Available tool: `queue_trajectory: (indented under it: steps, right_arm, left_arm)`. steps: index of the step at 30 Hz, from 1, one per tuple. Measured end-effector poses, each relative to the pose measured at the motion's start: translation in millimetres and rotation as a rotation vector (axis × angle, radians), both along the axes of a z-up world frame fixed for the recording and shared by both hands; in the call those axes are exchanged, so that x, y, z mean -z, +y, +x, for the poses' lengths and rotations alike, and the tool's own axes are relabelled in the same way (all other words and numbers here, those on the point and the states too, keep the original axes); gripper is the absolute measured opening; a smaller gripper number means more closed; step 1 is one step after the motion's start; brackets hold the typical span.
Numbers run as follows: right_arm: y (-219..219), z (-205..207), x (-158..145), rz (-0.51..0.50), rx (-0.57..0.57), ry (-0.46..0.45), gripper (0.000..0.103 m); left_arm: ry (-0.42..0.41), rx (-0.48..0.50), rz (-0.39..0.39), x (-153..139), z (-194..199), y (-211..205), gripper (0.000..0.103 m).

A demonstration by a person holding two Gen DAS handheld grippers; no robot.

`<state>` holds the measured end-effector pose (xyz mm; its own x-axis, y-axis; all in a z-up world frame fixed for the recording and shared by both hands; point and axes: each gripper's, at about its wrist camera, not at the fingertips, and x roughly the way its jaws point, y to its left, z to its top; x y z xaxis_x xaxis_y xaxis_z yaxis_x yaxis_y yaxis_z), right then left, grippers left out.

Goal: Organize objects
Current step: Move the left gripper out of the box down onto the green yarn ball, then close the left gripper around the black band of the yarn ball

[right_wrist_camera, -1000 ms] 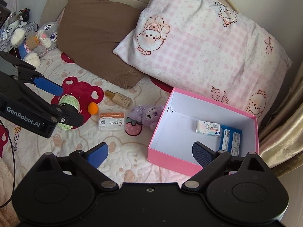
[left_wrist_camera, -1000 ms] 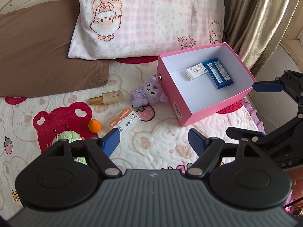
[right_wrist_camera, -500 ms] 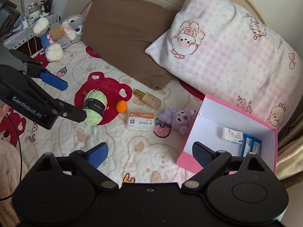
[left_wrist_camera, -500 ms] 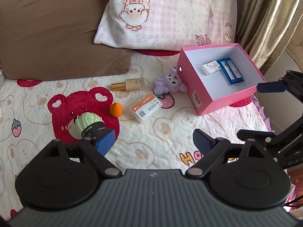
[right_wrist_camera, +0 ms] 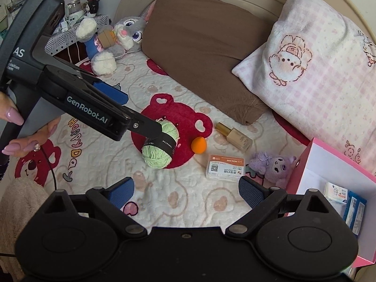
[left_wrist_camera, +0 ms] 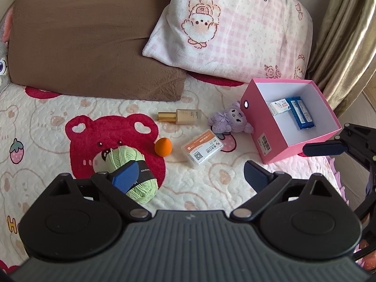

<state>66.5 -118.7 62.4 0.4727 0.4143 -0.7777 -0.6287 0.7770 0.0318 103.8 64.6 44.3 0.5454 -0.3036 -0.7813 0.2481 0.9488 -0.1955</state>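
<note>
Moved: left gripper (left_wrist_camera: 190, 176) now over green yarn (left_wrist_camera: 131, 164) | jaws opening, empty | right gripper (right_wrist_camera: 186, 191) jaws wide, empty

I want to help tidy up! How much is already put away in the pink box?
Two things lie in the pink box: a white packet and a blue packet. Both grippers are empty; the left gripper is opening near the green yarn. Still on the bed: yarn, orange sponge, bottle, card case, purple plush.
</note>
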Motion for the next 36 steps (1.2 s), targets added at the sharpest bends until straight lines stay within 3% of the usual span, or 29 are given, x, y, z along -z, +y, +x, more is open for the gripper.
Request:
queue_trajectory:
  steps: [3,9,18,23,30,36]
  right_arm:
    - [13.3,6.5,7.7,0.033,-0.032,0.005,0.097]
    - [29.5,22.8,23.4,0.099,-0.044,-0.067,0.097]
    - [44.7,48.9,66.6,0.167,-0.075,-0.010,0.097]
    - [58.8,55.2,85.8,0.177,-0.020,-0.017,0.097]
    - [91.0,54.9,121.3,0.118,-0.109,-0.076,0.097]
    - [117.6,57.2,152.4,0.077,-0.138,-0.111,0.097]
  left_arm:
    - [0.021,-0.026,-0.036,13.0,9.3,10.0,0.097]
    - [0.040,-0.086,-0.070,47.1,29.7,32.2,0.097]
    - [0.123,-0.209,-0.119,106.5,53.0,63.6,0.095]
    - [0.150,-0.247,-0.191,131.1,58.2,77.0,0.095]
    - [0.144,-0.276,-0.252,156.8,62.9,89.8,0.094]
    - [0.180,-0.323,-0.240,184.2,63.4,101.1,0.091]
